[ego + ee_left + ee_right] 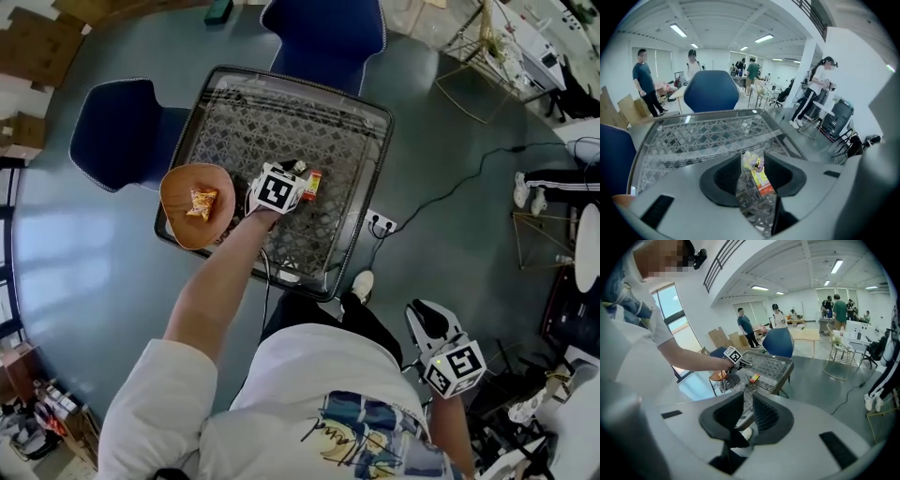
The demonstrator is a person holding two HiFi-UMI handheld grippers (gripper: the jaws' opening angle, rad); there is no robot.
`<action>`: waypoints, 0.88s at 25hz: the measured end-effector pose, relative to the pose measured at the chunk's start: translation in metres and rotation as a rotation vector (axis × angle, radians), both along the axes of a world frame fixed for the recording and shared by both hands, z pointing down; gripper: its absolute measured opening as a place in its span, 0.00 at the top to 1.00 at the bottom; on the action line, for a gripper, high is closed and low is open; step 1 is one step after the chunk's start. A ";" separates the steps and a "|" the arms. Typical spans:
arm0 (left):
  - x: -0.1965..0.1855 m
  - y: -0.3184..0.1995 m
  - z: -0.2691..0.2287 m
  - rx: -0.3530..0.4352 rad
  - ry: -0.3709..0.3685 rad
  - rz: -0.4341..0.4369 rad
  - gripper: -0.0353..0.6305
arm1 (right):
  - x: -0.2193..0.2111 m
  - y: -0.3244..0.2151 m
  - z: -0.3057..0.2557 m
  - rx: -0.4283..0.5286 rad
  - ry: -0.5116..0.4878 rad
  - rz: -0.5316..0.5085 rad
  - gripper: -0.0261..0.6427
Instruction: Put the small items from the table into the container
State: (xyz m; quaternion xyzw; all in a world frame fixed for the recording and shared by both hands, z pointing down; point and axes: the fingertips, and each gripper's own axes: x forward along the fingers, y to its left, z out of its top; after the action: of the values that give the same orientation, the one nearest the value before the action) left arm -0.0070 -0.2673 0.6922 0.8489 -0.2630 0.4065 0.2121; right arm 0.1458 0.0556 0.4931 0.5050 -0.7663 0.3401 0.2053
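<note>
Pinched a pale wrapped sweet [749, 160] between the half-closed jaws of the left gripper [753, 164], tips tilted down over the glass table [281, 122], apparently for carrying to the orange bowl [176, 184] at the table's left edge, with one snack packet [202, 202] already inside. Yellow-and-red packet [761, 182] untaken on the glass just beneath. Held the right gripper [751, 404] back by the body, jaws narrow and empty.

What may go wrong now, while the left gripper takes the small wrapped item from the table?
The left gripper pinches the small wrapped item only at its fingertips, so it may slip out on the way to the orange bowl. The yellow packet lies close beside it and may be dragged along.
</note>
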 end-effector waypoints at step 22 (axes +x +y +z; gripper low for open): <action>-0.046 0.179 -0.202 0.145 0.216 -0.088 0.70 | -0.053 -0.028 -0.025 0.193 -0.137 -0.233 0.86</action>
State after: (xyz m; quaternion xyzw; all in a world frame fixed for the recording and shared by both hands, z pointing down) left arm -0.0525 -0.0879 0.4901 0.8883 -0.3044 0.2831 0.1951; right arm 0.0931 0.0271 0.4681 0.4056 -0.8610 0.2723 0.1414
